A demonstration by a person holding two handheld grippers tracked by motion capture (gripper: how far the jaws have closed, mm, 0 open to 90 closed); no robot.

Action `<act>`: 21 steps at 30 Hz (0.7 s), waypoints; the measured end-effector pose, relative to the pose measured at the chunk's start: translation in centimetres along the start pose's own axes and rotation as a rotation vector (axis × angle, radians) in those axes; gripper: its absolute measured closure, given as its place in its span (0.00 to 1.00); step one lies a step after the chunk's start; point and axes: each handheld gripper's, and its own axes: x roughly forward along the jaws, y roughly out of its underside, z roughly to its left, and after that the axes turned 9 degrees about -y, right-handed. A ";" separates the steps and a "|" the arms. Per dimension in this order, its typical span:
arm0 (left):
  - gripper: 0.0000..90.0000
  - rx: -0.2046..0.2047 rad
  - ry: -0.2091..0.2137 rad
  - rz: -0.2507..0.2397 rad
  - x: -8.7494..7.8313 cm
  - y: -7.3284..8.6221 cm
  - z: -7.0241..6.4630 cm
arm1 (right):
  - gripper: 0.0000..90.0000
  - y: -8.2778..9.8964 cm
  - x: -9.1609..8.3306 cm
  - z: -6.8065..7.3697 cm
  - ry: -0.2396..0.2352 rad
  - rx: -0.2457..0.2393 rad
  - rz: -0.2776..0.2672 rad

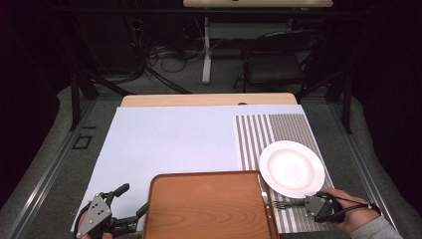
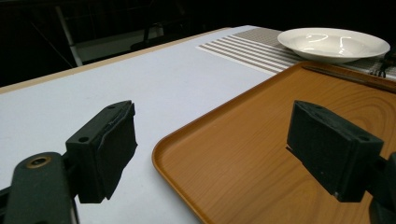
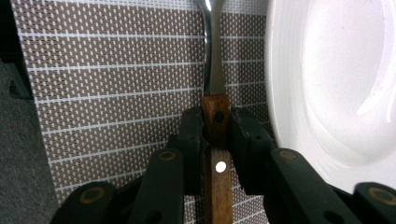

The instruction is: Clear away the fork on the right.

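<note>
A fork [image 3: 214, 70] with a wooden handle and a metal neck lies on the striped placemat [image 3: 116, 84], just beside the white plate [image 3: 336, 79]. My right gripper [image 3: 215, 133] is shut on the wooden handle, one pad on either side. In the high view the fork [image 1: 281, 204] sits below the plate [image 1: 292, 168], its tines pointing left toward the tray, with the right gripper [image 1: 309, 204] at its handle end. The left gripper [image 1: 133, 200] stands open at the tray's left edge. Nothing is between the left gripper's [image 2: 210, 140] pads.
A brown wooden tray [image 1: 209, 204] with a raised rim lies at the front centre, on a white table cover [image 1: 169, 144]. The striped placemat [image 1: 278, 129] covers the right part of the table. A dark chair [image 1: 273, 59] and cables stand beyond the far edge.
</note>
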 end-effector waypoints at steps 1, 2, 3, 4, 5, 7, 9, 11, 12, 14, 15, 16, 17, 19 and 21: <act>0.18 -0.001 -0.001 -0.001 0.0 0.0 0.0 | 0.83 0.0 0.0 0.0 0.000 0.000 0.000; 0.18 -0.001 -0.001 -0.002 0.0 0.0 0.0 | 0.84 0.0 0.0 0.0 0.000 -0.004 0.002; 0.18 0.000 0.000 0.000 0.0 0.0 0.0 | 0.84 -0.1 0.0 0.0 -0.003 -0.007 0.006; 0.18 0.000 0.000 0.000 0.0 0.0 0.0 | 0.84 -0.1 0.0 0.0 -0.003 -0.007 0.006; 0.18 0.000 -0.001 0.000 0.0 0.0 0.0 | 0.84 -0.2 0.0 0.0 -0.006 -0.008 0.012; 0.18 0.000 -0.001 0.000 0.0 0.0 0.0 | 0.84 -0.2 0.0 0.0 -0.007 -0.007 0.014; 0.18 -0.002 -0.001 -0.001 0.0 0.0 0.0 | 0.84 -0.3 0.0 -0.1 -0.003 -0.026 0.020; 0.18 -0.002 -0.001 0.000 0.0 0.0 0.0 | 0.85 -0.3 0.0 0.0 -0.005 -0.015 0.025; 0.18 -0.002 -0.001 0.000 0.0 0.0 0.0 | 0.85 -0.4 0.0 0.1 -0.005 -0.018 0.031; 0.18 -0.002 -0.002 -0.001 0.0 0.0 0.0 | 0.85 -0.4 0.1 0.0 0.000 -0.032 0.030; 0.18 -0.002 -0.002 -0.001 0.0 0.0 0.0 | 0.85 -0.4 0.1 0.1 0.000 -0.025 0.031; 0.18 -0.002 -0.002 -0.001 0.0 0.0 0.0 | 0.85 -0.5 0.1 0.1 0.003 -0.030 0.033; 0.18 -0.003 -0.002 -0.001 0.0 0.0 0.0 | 0.85 -0.5 0.0 0.2 0.006 -0.032 0.037; 0.18 -0.004 -0.003 -0.001 0.0 0.0 0.0 | 0.85 -0.5 0.0 0.1 0.005 -0.039 0.040; 0.18 -0.004 -0.003 -0.001 0.0 0.0 0.0 | 0.86 -0.5 -0.1 0.2 0.006 -0.035 0.048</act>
